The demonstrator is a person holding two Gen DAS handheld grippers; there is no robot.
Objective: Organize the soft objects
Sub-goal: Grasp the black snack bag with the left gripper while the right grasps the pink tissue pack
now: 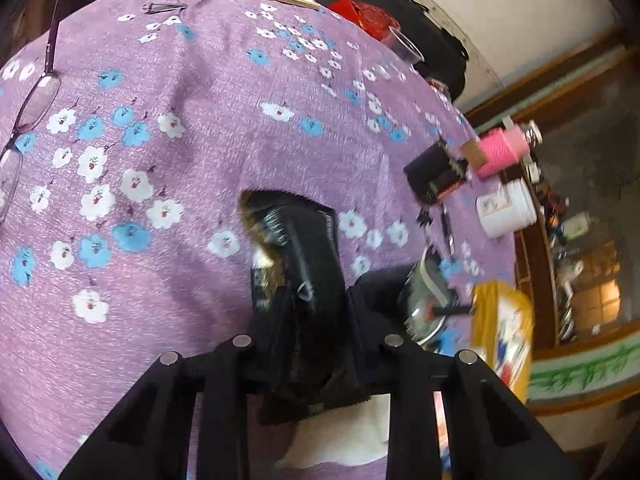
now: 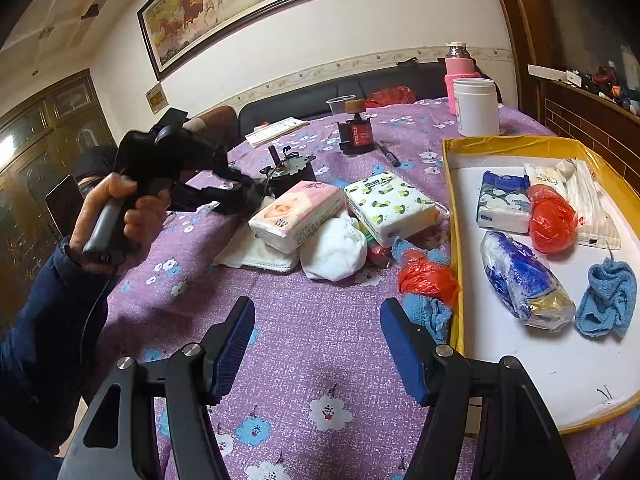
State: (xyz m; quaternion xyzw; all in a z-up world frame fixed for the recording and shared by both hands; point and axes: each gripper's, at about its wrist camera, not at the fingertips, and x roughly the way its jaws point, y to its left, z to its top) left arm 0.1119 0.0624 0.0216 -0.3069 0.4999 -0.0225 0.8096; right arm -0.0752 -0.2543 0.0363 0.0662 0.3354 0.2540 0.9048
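My left gripper is shut on a dark shiny packet and holds it above the purple flowered tablecloth. In the right wrist view the left gripper hangs over the left of the table. My right gripper is open and empty above the cloth. Ahead lie a pink tissue pack, a lemon-print tissue pack, a white sock ball, a folded white cloth, a red bag and a blue cloth. The yellow-rimmed tray holds tissue packs, a red bag and a blue cloth.
Glasses lie at the left of the cloth. A white jar, a pink bottle, a black and red box, a small motor, a pen, a clear cup and a booklet stand farther back.
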